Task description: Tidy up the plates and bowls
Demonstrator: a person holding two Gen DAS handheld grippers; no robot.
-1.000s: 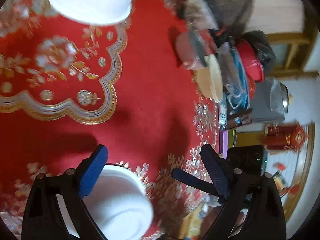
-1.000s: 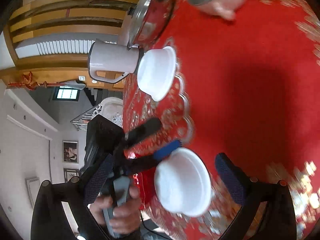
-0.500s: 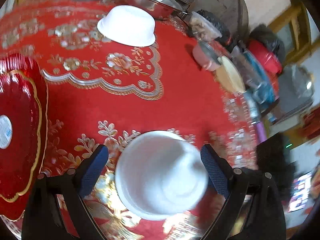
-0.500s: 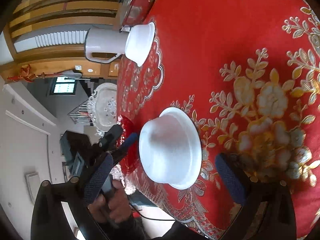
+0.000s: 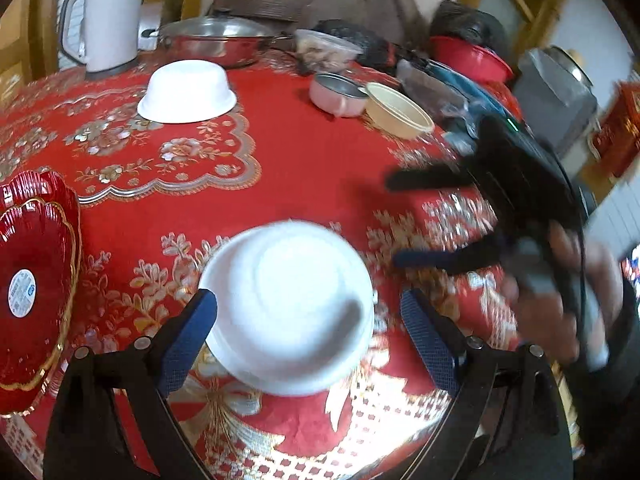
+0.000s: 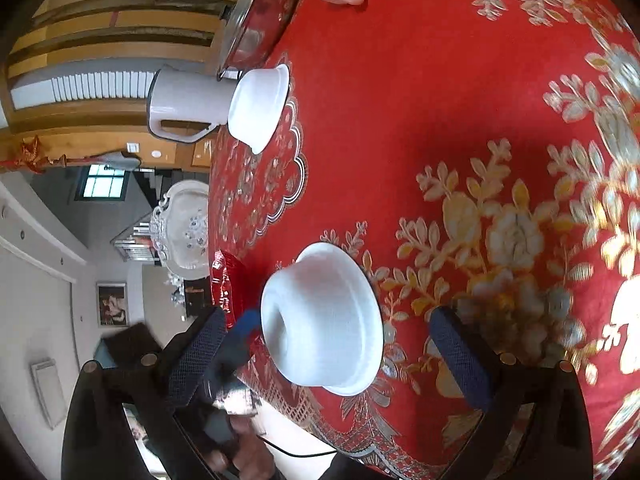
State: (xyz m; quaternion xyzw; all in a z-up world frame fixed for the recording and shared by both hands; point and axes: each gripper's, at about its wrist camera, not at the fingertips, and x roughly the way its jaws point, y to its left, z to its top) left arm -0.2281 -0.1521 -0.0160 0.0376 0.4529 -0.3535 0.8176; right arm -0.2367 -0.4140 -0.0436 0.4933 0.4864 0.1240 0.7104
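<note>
A white bowl [image 5: 290, 312] lies upside down on the red tablecloth near the table's front edge, between the spread fingers of my left gripper [image 5: 308, 308], which is open and not touching it. The same bowl [image 6: 324, 320] sits between the fingers of my right gripper [image 6: 326, 328], also open. In the left wrist view the right gripper [image 5: 400, 220] comes in blurred from the right, held by a hand. A second overturned white bowl [image 5: 187, 92] [image 6: 260, 106] rests far back by the kettle. A red scalloped plate [image 5: 34, 284] lies at the left edge.
At the back stand a white kettle [image 5: 104, 16], a steel lidded pan [image 5: 216, 42], a pink pot [image 5: 338, 94], a cream bowl [image 5: 398, 110], food containers and a red bowl [image 5: 470, 60]. The table edge runs close below the near bowl.
The left wrist view has tilted up from looking down at the cloth to facing across the table. The near bowl now sits centred between both grippers' fingers. The right gripper has closed in on it.
</note>
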